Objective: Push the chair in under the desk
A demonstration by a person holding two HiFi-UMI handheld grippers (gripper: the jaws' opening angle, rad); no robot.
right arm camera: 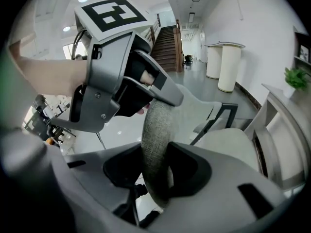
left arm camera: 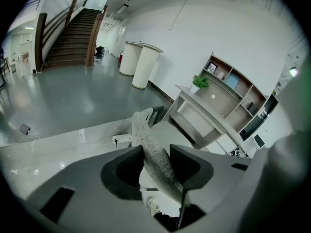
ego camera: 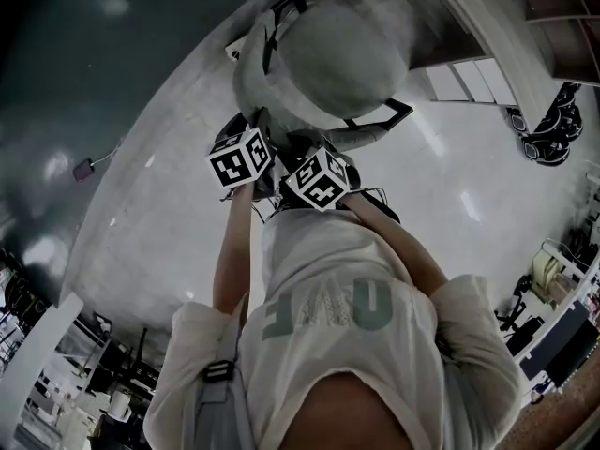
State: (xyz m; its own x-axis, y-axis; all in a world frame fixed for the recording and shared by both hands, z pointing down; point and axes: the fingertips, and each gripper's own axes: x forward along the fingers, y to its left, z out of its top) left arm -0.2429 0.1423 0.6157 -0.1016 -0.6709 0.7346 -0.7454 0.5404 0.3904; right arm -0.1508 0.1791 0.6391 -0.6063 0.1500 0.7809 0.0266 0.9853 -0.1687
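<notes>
On the backrest [left arm camera: 145, 132], at its top edge, left tool [left arm camera: 158, 165] and right tool [right arm camera: 156, 171] are both clamped, side by side. Chair [ego camera: 342, 59] sits just beside the curved surface [ego camera: 159, 186], on its right.

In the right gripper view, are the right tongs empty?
No, the grey chair backrest stands between the right tongs and fills the gap between their pads.

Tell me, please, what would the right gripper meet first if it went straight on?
The chair back: it already sits between the jaws of the right gripper, so going on would press it deeper in, though depth is hard to judge.
</notes>
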